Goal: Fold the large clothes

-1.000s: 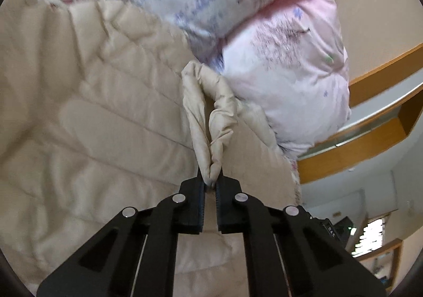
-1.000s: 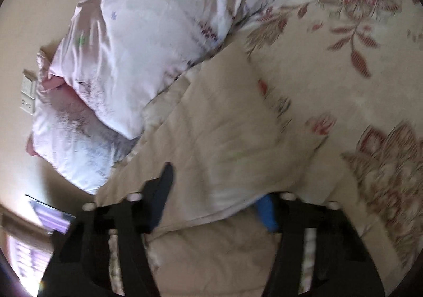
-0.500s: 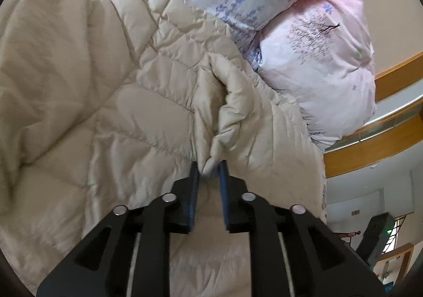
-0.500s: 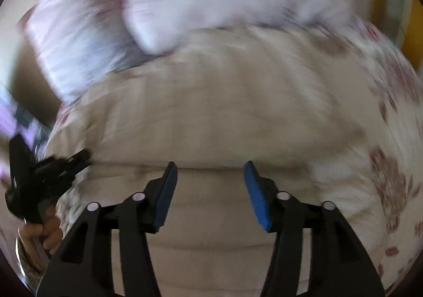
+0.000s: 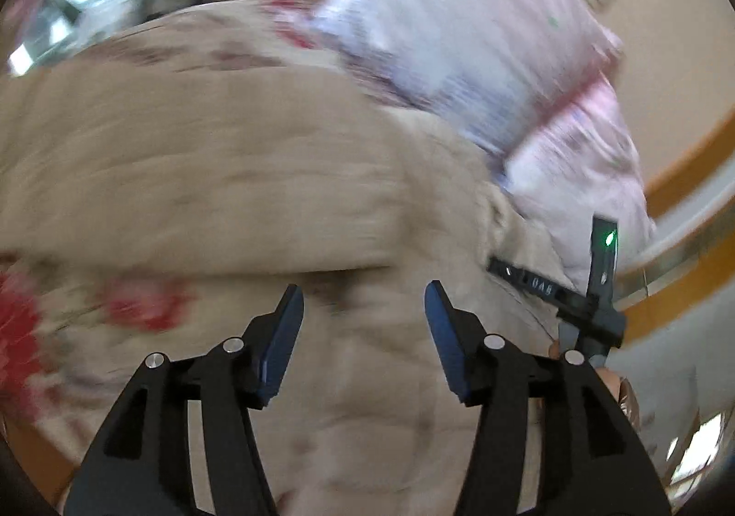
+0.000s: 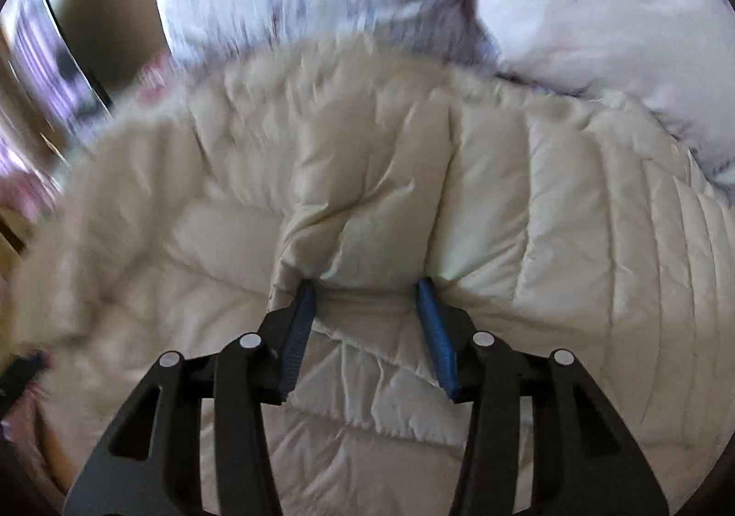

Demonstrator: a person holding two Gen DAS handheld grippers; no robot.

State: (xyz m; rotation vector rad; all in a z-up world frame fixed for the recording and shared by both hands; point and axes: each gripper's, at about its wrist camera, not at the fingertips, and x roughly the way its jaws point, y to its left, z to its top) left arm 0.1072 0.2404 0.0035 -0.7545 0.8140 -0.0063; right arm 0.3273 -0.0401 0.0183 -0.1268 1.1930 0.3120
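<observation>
- While the left wrist view was smeared by motion blur, the right wrist view showed the cream quilted coat (image 6: pixel 459 203) sharply across most of its width.
- No box, basket or other container appeared in either view; the coat lay directly on a floral bedspread (image 5: pixel 138 300).
- The coat was spread over the bed, its far edge touching two pale printed pillows (image 6: pixel 574 1) stacked against the wall.
- Its surface was puffy, cream-coloured and stitched into channels: narrow parallel ones at the right, broader curved ones at the centre and left.
- A raised fold of the coat ran from the centre of the right wrist view down to the gripper tips.
- The right gripper (image 6: pixel 367 291) stood about half apart, its blue pads (image 6: pixel 434 332) flanking that fold; the left-hand pad tip pressed into the fabric, but whether the fold was clamped could not be told.
- The left gripper (image 5: pixel 363 291) had its jaws opening, roughly half apart, with nothing between them; only blurred cream fabric lay beneath.
- At the right edge of the left wrist view, the other gripper body with a green light was visible beside the pillows.
</observation>
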